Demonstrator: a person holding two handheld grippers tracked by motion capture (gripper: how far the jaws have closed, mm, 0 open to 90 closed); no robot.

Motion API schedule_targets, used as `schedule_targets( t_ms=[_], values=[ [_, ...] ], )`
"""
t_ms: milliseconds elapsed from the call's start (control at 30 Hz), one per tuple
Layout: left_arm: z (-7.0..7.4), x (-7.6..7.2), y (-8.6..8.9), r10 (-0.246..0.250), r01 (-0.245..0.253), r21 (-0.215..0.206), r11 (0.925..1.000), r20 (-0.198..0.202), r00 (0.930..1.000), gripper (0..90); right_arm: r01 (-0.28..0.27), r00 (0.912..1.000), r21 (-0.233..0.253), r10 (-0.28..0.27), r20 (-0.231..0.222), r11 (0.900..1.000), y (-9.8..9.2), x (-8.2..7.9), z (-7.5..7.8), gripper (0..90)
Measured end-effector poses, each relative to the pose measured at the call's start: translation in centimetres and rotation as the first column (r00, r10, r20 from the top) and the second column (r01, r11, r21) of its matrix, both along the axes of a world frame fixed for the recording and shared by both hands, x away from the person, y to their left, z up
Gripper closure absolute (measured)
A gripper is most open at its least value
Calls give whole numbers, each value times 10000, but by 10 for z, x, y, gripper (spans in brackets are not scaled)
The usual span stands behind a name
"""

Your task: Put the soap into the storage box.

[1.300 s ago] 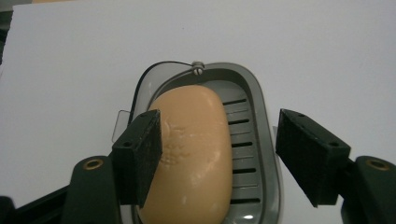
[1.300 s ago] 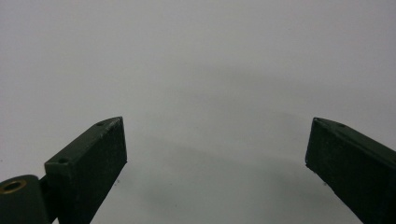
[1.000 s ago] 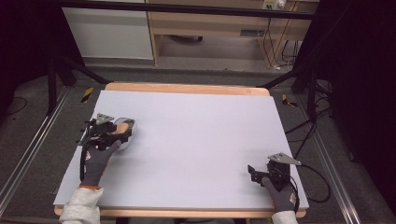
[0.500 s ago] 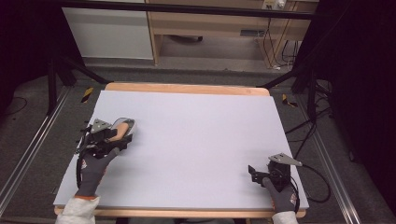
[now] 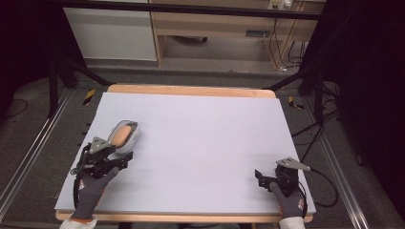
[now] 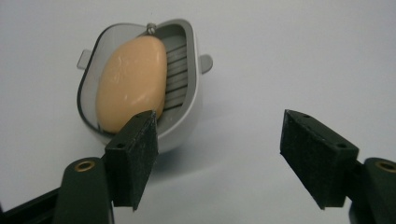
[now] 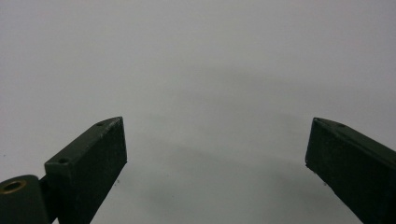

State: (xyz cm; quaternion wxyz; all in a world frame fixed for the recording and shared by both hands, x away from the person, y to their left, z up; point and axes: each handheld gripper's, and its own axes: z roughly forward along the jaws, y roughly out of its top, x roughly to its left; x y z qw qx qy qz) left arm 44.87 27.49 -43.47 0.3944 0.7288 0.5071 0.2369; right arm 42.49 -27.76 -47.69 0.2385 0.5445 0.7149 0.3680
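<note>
A grey-white soap dish [image 5: 125,138] holding a peach bar of soap [image 5: 121,134] lies on the left part of the white table top [image 5: 205,133]. My left gripper [image 5: 117,160] sits just on the near side of it, open and apart from it. In the left gripper view the dish [image 6: 189,100] and soap [image 6: 130,81] lie ahead and to the left of the open left gripper [image 6: 217,135], with nothing between the jaws. My right gripper [image 5: 261,176] rests near the front right corner, and the right gripper [image 7: 217,140] stands open over bare white surface.
A wooden rim [image 5: 191,90] borders the table at the far side. Black stand legs [image 5: 57,71] and cables [image 5: 315,129] lie on the floor to both sides. A cabinet [image 5: 110,33] stands behind the table.
My left gripper has drawn back toward the person, away from the soap dish, which now stands uncovered on the table. The right gripper has not moved.
</note>
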Motion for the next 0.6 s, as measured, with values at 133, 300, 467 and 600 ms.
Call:
schedule_targets(
  t_ms=[133, 300, 467, 600],
  values=[
    [-10, -10, 7, 79, -78, 28, 10000, -156, 9998, 251, 66, 10000, -60, -66, 48, 10000, -2, 0, -1, 56],
    [-20, -17, 16, 224, -220, 152, 9996, -306, 9993, 249, 212, 9998, -6, -212, 10, 9998, -5, 0, -1, 56],
    [-26, -22, 21, 334, -326, 230, 9992, -348, 9988, 246, 302, 9995, 111, -302, -24, 9995, -8, -2, -1, 56],
    [-27, -22, 23, 349, -336, 381, 9987, -335, 9988, 244, 347, 9994, 108, -347, -36, 9993, -9, -2, -1, 56]
  ],
)
